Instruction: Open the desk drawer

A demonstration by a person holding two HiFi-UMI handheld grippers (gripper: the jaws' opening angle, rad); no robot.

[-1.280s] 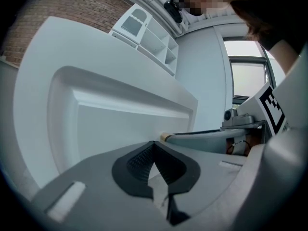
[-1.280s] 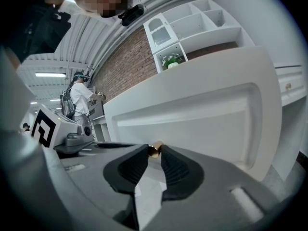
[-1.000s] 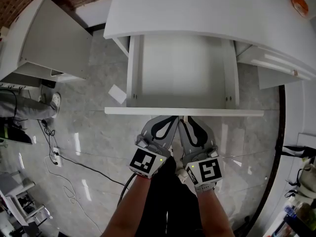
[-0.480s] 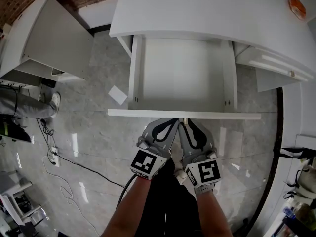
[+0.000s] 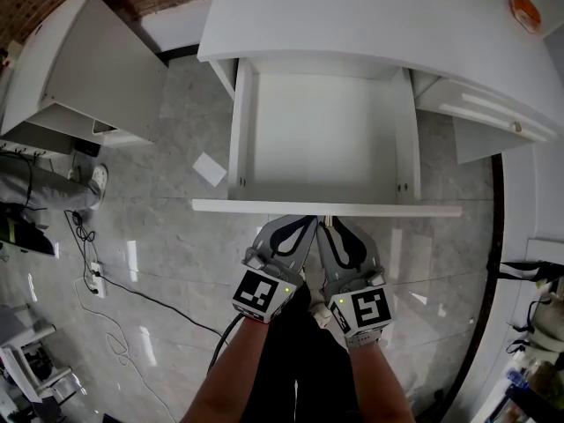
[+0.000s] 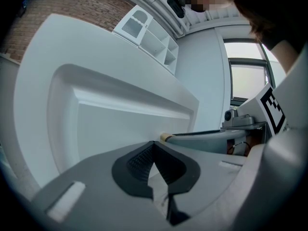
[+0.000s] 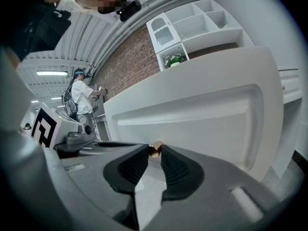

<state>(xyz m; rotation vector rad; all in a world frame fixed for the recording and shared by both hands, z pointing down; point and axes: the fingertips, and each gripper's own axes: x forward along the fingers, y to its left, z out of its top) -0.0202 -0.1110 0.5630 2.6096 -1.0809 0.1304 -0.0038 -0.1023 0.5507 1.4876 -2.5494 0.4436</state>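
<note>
Glossy grey marble-tile floor (image 5: 167, 236), streaked with pale reflections. Flat on it, just left of the desk, a small white rectangular sheet (image 5: 210, 168). Further left, a thin black cable (image 5: 154, 296) trailing over the tiles from a white power strip (image 5: 100, 282). Above, a broad white desk top (image 5: 352, 16) with one small orange round object (image 5: 527, 11) near its far right end.
</note>
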